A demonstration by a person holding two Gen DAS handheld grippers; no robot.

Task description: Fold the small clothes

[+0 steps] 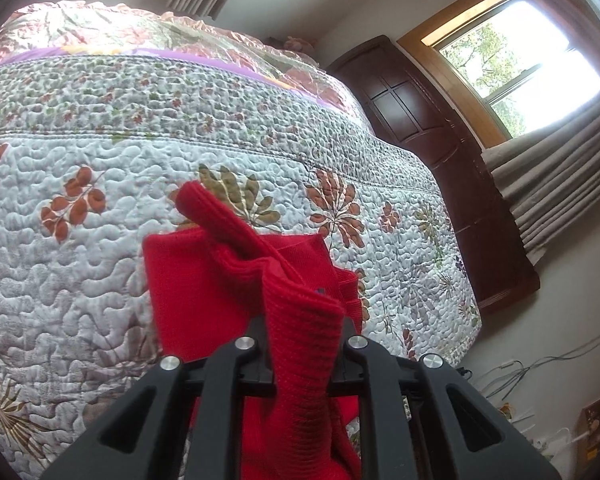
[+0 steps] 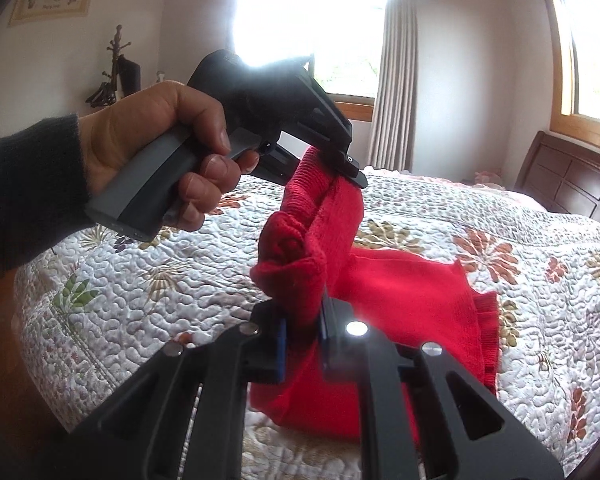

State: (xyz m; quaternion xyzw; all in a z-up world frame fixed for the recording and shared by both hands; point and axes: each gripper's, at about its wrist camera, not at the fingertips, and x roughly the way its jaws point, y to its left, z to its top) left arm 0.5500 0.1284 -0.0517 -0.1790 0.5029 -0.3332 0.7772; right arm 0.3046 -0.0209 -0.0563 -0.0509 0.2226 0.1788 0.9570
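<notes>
A: Left hand-held gripper [image 1: 305,334] state? Log it.

B: Clamped on a bunched fold of the red knit garment [image 1: 236,280]; ribbed fabric fills the gap between its jaws. In the right wrist view the same left hand-held gripper [image 2: 350,166] pinches the top of a raised roll of knit, and a hand [image 2: 152,152] in a dark sleeve [image 2: 24,192] grips its grey handle.

A: Right hand-held gripper [image 2: 303,334]?

B: Closed narrow on the lower part of that same roll, blue pads pressed into the knit from both sides.

A: Garment position?

B: Partly lifted. The held strip rises between the two grippers; the rest lies flat on the floral quilted bedspread [image 2: 540,264], near the bed's closest edge. A ribbed hem [image 2: 488,328] shows along its right side.

A: Surroundings?

B: Dark wooden headboard [image 2: 572,184] at the far end of the bed, curtain [image 2: 396,80] beside a bright window [image 2: 312,8].
</notes>
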